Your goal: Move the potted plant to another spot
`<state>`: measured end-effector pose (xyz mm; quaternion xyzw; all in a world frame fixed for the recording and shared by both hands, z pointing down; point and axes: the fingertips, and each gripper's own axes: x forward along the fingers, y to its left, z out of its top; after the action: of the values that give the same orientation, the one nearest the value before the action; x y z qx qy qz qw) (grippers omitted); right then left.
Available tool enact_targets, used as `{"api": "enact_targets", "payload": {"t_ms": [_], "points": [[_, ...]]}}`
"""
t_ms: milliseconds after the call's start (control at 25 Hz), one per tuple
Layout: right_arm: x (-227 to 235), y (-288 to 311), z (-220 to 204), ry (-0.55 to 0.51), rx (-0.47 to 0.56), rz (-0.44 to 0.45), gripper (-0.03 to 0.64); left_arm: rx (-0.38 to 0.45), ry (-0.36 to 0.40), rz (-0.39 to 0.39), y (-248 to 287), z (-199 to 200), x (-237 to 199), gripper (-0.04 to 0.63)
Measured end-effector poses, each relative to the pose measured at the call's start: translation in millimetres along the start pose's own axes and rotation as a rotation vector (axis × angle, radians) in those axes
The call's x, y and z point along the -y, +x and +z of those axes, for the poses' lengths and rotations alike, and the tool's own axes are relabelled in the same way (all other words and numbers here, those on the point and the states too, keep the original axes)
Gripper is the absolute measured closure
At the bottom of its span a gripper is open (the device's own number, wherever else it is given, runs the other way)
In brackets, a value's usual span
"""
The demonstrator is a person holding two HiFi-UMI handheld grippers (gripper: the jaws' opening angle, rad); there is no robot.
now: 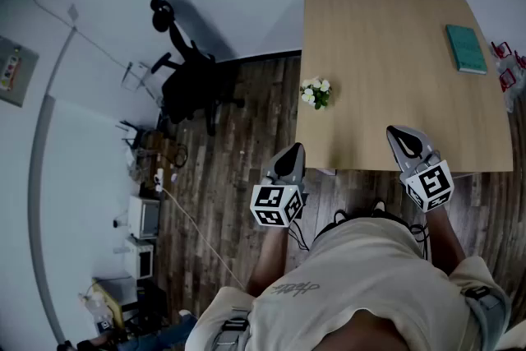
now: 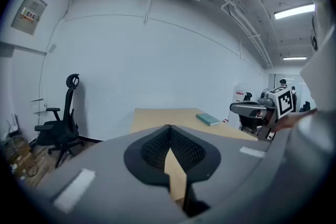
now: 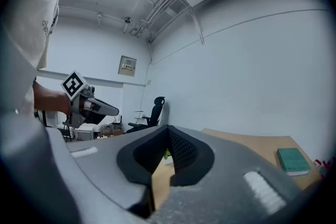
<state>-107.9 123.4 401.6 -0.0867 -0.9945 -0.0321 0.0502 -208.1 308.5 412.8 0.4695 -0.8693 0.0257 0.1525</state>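
Observation:
The potted plant point(image 1: 315, 93), small with white flowers and green leaves, stands on the wooden table point(image 1: 386, 70) near its left edge. My left gripper point(image 1: 293, 150) hovers off the table's near left corner, shut and empty, short of the plant. My right gripper point(image 1: 398, 131) is over the table's near edge, to the right of the plant, also shut with nothing held. In the right gripper view a sliver of green from the plant point(image 3: 166, 155) shows through the gap below the closed tips of the right gripper point(image 3: 168, 128). The plant is hidden in the left gripper view, where the left gripper point(image 2: 169, 127) is shut.
A teal book point(image 1: 466, 48) lies at the table's far right, with red items point(image 1: 504, 68) at the right edge. A black office chair point(image 1: 187, 74) stands on the wood floor left of the table. Boxes and cables point(image 1: 144, 214) line the left wall.

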Motion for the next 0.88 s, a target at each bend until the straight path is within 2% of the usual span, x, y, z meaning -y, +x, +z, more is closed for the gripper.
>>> {"api": "enact_targets", "payload": {"t_ms": [280, 600, 760, 880], "points": [[17, -19, -9, 0.032, -0.003, -0.021, 0.615, 0.021, 0.003, -0.006, 7, 0, 18, 0.581], [25, -21, 4, 0.054, 0.053, -0.045, 0.615, 0.045, 0.011, 0.01, 3, 10, 19, 0.581], [21, -17, 5, 0.055, 0.061, -0.028, 0.615, 0.05, 0.002, 0.021, -2, 9, 14, 0.581], [17, -16, 5, 0.053, 0.058, -0.022, 0.615, 0.072, -0.016, -0.004, -4, 11, 15, 0.534]]}}
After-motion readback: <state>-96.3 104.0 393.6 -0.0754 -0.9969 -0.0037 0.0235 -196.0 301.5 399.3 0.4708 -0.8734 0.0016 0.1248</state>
